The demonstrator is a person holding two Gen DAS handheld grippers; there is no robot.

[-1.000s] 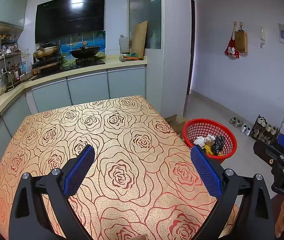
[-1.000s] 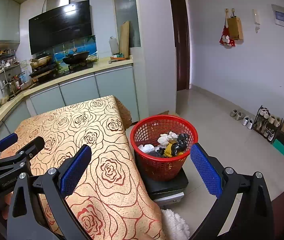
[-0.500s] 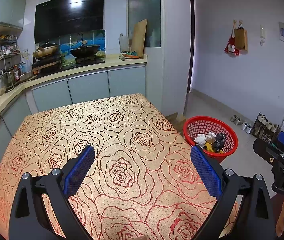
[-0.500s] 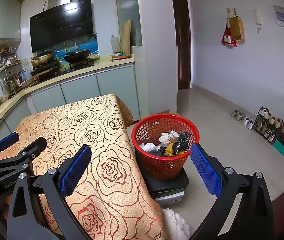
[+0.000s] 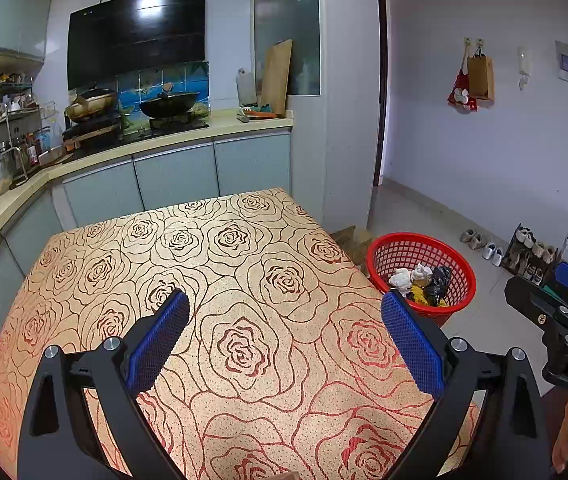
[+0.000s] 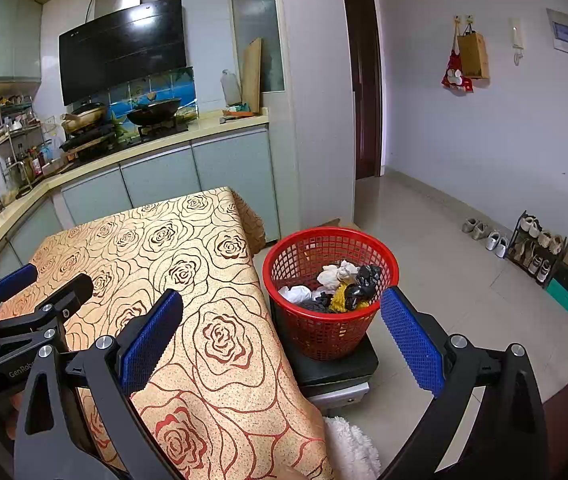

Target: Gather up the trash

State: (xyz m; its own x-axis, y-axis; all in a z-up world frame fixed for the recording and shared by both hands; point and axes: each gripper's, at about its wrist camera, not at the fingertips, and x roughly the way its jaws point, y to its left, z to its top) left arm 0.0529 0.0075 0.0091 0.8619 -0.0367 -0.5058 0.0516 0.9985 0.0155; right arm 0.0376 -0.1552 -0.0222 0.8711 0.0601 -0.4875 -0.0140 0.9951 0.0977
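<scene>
Left gripper [image 5: 282,320]: the jaws stand wide apart with nothing between the blue pads [image 5: 158,342]. In the left wrist view the gripper occupies the lower part of the frame, above the surface [image 5: 220,264], which is covered with a beige cloth printed with red rose outlines. The same gripper shows at the lower left of the right wrist view [image 6: 40,288], over the near left part of the surface [image 6: 188,264].

Right gripper [image 6: 282,320]: the jaws are likewise spread fully and hold nothing. In the right wrist view the left pad lies in front of the cloth edge and the right pad [image 6: 411,344] lies in front of the floor [image 6: 443,248], just beside the basket. Part of this gripper shows at the right edge of the left wrist view [image 5: 555,304].

Red basket [image 6: 327,332]: it stands on a dark low platform [image 6: 335,368] just beside the right edge of the surface, centre right of the right wrist view. In the left wrist view the basket [image 5: 421,242] sits at centre right, beyond the corner of the surface.

Trash [image 6: 335,286]: crumpled white, black and yellow pieces lie inside the basket, heaped toward the near wall. The same heap shows in the left wrist view [image 5: 419,284].

Background: a kitchen counter [image 5: 188,136] with a wok [image 5: 168,104] runs across the upper left. A shoe rack [image 6: 535,248] stands at the right wall.
</scene>
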